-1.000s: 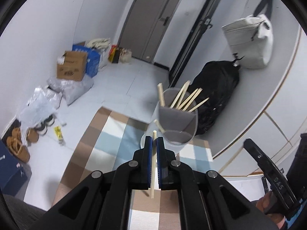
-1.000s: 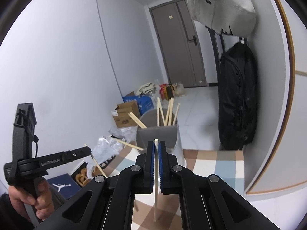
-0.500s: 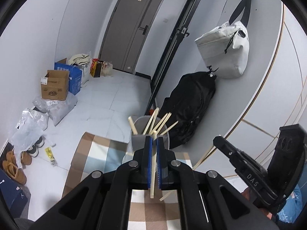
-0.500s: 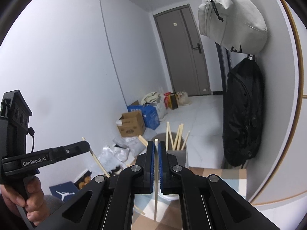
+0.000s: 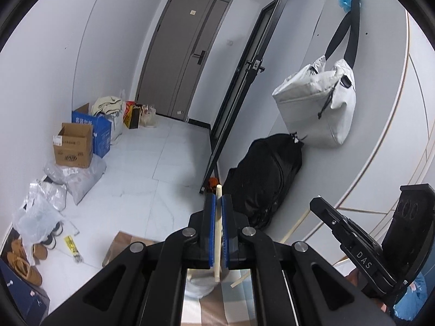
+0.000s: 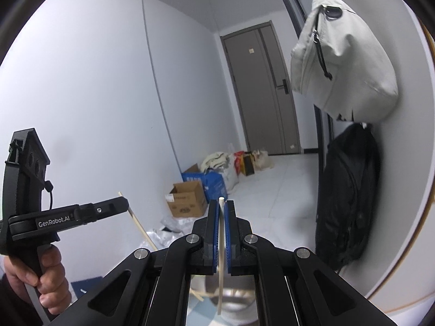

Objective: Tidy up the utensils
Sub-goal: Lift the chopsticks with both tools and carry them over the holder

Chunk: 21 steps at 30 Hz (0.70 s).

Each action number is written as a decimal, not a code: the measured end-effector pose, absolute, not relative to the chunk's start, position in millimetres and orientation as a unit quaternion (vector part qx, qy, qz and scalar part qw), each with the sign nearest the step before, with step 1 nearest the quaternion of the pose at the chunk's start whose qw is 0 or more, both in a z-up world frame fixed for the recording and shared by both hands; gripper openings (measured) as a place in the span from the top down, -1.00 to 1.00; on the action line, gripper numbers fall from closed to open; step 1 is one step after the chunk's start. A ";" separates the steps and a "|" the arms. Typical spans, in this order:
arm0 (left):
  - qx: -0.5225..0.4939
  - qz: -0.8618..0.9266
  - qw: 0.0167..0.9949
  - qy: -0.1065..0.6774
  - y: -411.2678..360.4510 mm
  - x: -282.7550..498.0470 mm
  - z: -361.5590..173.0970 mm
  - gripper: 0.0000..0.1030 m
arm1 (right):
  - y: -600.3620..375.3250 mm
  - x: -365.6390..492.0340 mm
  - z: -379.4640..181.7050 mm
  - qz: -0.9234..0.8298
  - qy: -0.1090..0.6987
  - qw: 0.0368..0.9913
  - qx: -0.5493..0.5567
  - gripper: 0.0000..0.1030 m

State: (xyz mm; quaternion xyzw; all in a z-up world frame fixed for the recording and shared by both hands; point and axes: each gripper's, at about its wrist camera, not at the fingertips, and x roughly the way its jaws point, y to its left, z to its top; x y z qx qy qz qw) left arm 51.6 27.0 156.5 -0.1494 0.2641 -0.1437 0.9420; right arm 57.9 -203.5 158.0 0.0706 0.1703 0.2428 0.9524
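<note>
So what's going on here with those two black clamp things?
A person holds a hand-held gripper in each hand. The left hand-held gripper is shut on one wooden chopstick, and the right hand-held gripper is shut on another chopstick. A grey cup shows just below the right one, with neither chopstick in it yet.

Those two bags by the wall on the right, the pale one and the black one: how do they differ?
The pale bag hangs high from a hook by a black strap; the black bag sits lower, its bottom down by the floor. The pale bag is short, wide and puffy; the black bag is taller, narrower and slumped. Both rest against the same grey wall, the black bag directly below the pale bag.
</note>
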 end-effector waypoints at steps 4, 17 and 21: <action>-0.149 -0.145 0.942 0.263 27.0 68.1 161.4 0.99 | -199.0 80.4 171.1 0.244 0.161 0.954 0.068 0.94; -0.104 -0.143 0.946 0.270 23.4 114.8 151.9 0.99 | -172.2 133.4 162.4 0.256 0.161 0.951 0.053 0.94; -0.096 -0.142 0.943 0.284 21.6 126.6 136.1 1.00 | -168.4 146.0 148.1 0.257 0.172 0.950 0.051 0.94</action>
